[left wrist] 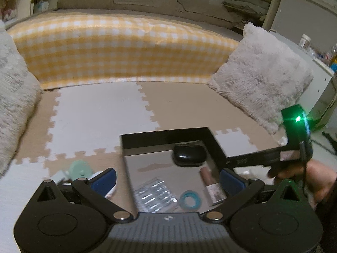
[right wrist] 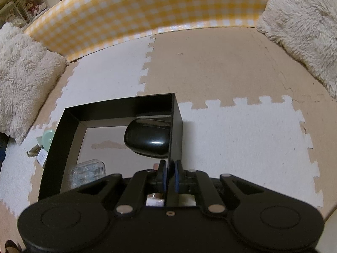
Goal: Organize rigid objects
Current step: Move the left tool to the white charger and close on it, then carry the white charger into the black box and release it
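A black open-top box (left wrist: 164,140) (right wrist: 118,107) sits on the foam floor mat. Inside it lie a glossy black oval case (left wrist: 187,155) (right wrist: 147,139), a silver blister pack (left wrist: 154,198) (right wrist: 88,172), a teal ring (left wrist: 189,199) and a pink tube (left wrist: 210,186). My left gripper (left wrist: 168,181) hovers over the box's near part, open, with nothing between its blue pads. My right gripper (right wrist: 170,168) (left wrist: 224,160) is shut on the box's right wall, and a hand (left wrist: 316,179) holds it. A mint-green round item (left wrist: 80,168) (right wrist: 47,139) lies outside the box on the left, among small white items.
A yellow checked cushion wall (left wrist: 126,48) (right wrist: 147,8) bounds the mat at the back. Fluffy pillows stand at the left (left wrist: 12,105) (right wrist: 23,73) and the right (left wrist: 263,73) (right wrist: 305,31). White furniture (left wrist: 324,80) with small bottles stands at the far right.
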A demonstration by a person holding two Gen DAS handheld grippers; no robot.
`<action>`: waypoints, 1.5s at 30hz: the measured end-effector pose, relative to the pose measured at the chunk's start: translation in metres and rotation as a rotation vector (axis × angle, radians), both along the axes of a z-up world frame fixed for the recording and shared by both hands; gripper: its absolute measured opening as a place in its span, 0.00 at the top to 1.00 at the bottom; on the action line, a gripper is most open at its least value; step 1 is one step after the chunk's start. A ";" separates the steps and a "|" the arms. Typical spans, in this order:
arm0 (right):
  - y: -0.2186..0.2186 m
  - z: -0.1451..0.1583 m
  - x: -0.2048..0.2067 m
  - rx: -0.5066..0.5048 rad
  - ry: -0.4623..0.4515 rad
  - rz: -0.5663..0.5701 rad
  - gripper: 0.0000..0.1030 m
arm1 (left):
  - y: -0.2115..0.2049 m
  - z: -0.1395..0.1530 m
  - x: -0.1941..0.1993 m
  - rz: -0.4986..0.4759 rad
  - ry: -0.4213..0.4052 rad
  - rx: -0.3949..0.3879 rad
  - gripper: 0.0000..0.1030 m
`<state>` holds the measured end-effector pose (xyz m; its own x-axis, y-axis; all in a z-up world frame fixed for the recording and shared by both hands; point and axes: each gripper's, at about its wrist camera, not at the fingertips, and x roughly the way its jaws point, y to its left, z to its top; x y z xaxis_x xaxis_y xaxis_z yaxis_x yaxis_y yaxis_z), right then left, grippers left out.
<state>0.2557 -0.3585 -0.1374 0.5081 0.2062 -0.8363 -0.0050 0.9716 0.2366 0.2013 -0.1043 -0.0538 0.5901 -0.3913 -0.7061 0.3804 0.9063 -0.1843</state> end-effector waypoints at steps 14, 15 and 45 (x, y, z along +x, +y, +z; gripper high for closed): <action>-0.001 0.000 0.000 0.003 0.000 -0.002 0.92 | 0.060 -0.031 0.003 0.039 0.020 0.128 0.00; -0.001 0.000 0.000 0.001 0.000 -0.001 0.92 | 0.063 -0.034 0.004 0.033 0.026 0.132 0.00; 0.003 0.000 0.000 -0.018 -0.002 0.017 0.91 | 0.099 -0.108 0.075 0.041 0.112 0.175 0.55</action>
